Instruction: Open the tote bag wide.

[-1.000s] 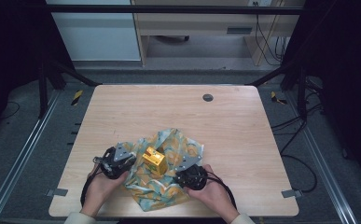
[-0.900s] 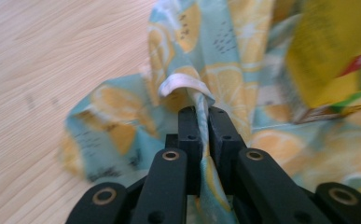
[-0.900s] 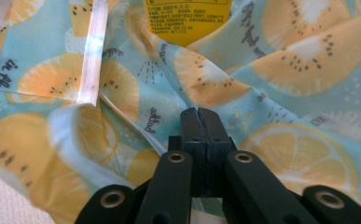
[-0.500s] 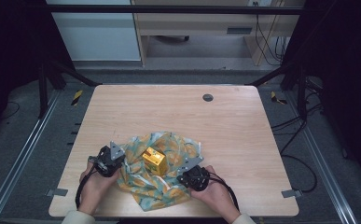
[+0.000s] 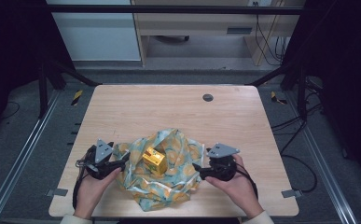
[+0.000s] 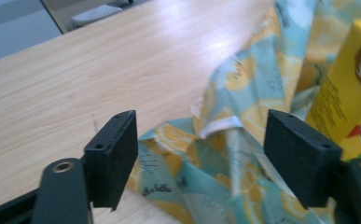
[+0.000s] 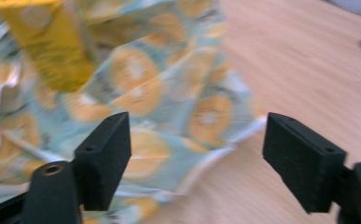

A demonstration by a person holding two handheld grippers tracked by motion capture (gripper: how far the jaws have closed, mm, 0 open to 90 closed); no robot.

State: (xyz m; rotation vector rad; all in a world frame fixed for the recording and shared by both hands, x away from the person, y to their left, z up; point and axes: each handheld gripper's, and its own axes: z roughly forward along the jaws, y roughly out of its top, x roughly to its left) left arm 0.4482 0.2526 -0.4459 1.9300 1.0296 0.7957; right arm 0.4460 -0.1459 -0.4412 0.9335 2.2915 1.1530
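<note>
A teal cloth with a lemon print [image 5: 169, 175] lies crumpled on the wooden table [image 5: 169, 112], and a yellow carton [image 5: 153, 160] stands in its middle. My left gripper [image 5: 122, 164] is at the cloth's left edge. Its jaws have just been opening and stand wide apart. The cloth [image 6: 215, 140] lies loose beyond them, beside the carton [image 6: 346, 93]. My right gripper [image 5: 197, 169] is at the cloth's right edge, and its jaws have just opened wide too. The cloth [image 7: 169, 93] lies below and beyond them, unpressed, with the carton [image 7: 52, 42] farther back.
A small dark round grommet [image 5: 208, 97] sits near the table's far edge. Bare wood stretches behind the cloth and to both sides. Dark frame posts and cables stand around the table. The person's hands [image 5: 92, 186] come in over the front edge.
Both grippers have let go of the cloth and pulled outward, the right one farther. Their jaws went from shut to wide open. The cloth has settled looser around the carton.
</note>
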